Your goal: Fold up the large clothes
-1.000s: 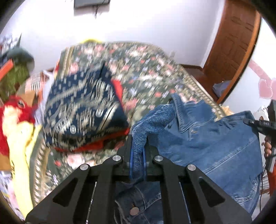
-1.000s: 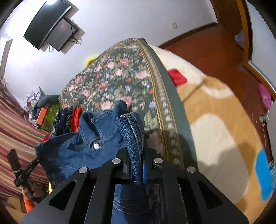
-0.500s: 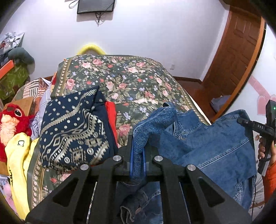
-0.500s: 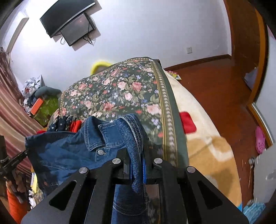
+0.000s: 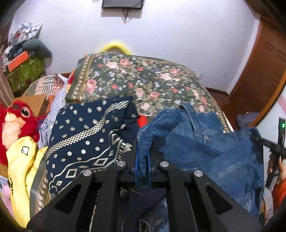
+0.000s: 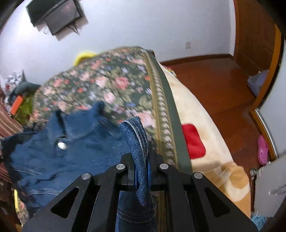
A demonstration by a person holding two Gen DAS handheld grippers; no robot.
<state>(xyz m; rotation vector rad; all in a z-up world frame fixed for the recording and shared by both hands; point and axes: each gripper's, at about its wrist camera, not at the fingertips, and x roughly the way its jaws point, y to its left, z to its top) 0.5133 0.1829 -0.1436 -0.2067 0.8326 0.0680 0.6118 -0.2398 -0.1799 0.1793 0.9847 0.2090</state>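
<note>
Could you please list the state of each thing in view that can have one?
Left claw: shut on the denim jacket.
Right claw: shut on the denim jacket.
Denim jacket: unfolded, held up between both claws.
Navy patterned garment: folded, on the bed.
Wall screen: dark.

Readable text: none in either view.
Right gripper bar: small pale marks sit on the black bar at the right edge of the left wrist view; too small and blurred to read.
Yellow garment: carries a small white emblem with a dark outline; it is a figure, not letters. Dark marks run along its lower left edge, too cut off to read.
Green light: a lit dot on the black device at the right edge; a signal only, with no number or word beside it.
</note>
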